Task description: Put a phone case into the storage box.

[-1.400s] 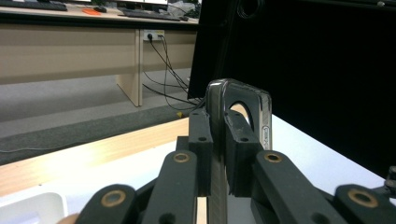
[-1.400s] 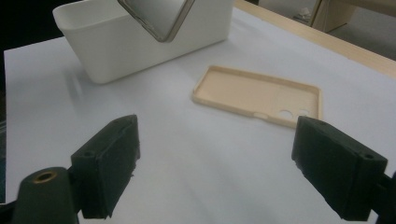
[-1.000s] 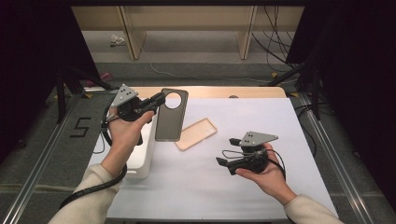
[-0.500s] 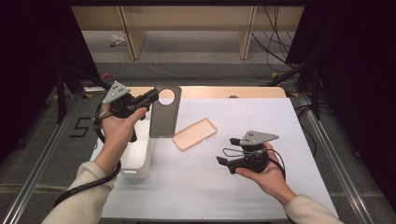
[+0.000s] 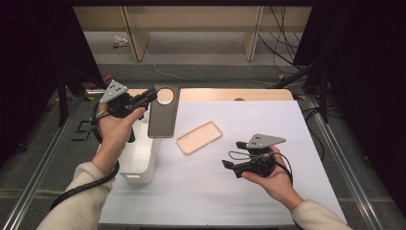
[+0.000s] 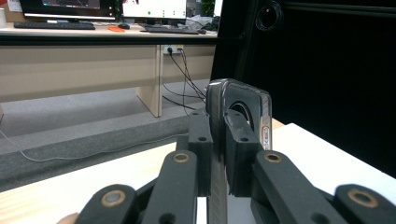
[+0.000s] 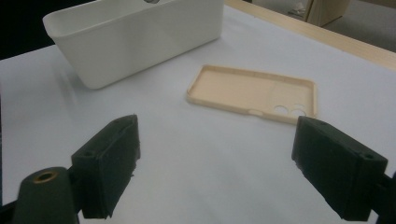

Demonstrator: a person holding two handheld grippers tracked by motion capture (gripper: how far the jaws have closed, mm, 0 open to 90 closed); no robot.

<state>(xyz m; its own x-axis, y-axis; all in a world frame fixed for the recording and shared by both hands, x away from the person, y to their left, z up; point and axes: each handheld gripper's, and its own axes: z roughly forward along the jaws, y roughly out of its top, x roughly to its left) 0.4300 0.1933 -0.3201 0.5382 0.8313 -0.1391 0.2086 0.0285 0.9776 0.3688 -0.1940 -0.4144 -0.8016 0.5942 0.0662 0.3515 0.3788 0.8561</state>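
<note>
A dark case [image 5: 163, 112] is clamped in the left gripper [image 5: 149, 97] above the table's [image 5: 287, 124] far left corner, while the right gripper [image 5: 229, 165], jaws spread wide, is held near a beige case [image 5: 199, 137] lying mid-table beside a white bin [image 5: 139, 158].

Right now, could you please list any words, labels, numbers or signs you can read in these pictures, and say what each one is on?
"5": a dark mark that reads like this digit, on the floor left of the table.
Monitors on the far desk in the left gripper view: screen content too blurred to read.
Dark phone case, beige phone case, white bin: no text visible.
</note>
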